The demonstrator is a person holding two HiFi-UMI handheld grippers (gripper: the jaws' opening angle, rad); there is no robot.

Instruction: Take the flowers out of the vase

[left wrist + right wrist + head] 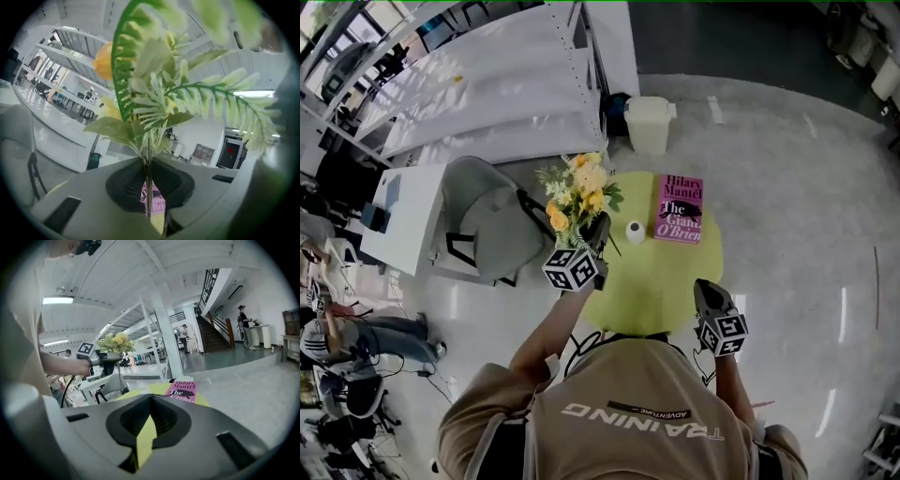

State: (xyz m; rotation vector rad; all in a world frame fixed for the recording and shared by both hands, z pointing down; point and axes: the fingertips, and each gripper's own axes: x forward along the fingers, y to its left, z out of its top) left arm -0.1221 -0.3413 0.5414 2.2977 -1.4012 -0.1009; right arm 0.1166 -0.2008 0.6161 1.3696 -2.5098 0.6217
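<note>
My left gripper (pixel 600 226) is shut on the thin green stems of a bunch of yellow and orange flowers (pixel 578 192), held up over the left edge of the round yellow-green table (pixel 656 281). In the left gripper view the stems (pixel 148 173) run straight up between the pressed jaws of the left gripper (pixel 148 161), with fern leaves and flowers (pixel 154 93) filling the top. A small white vase (pixel 635 232) stands on the table, apart from the bunch. My right gripper (pixel 705 286) hovers at the table's near right edge, shut and holding nothing (pixel 150 397). The flowers (pixel 115 341) show at its left.
A pink book (pixel 680 208) lies flat on the far right of the table. A grey chair (pixel 483 225) stands to the table's left, a white desk (pixel 403 216) beyond it, and a white bin (pixel 650 122) behind. People sit at the far left (pixel 337 337).
</note>
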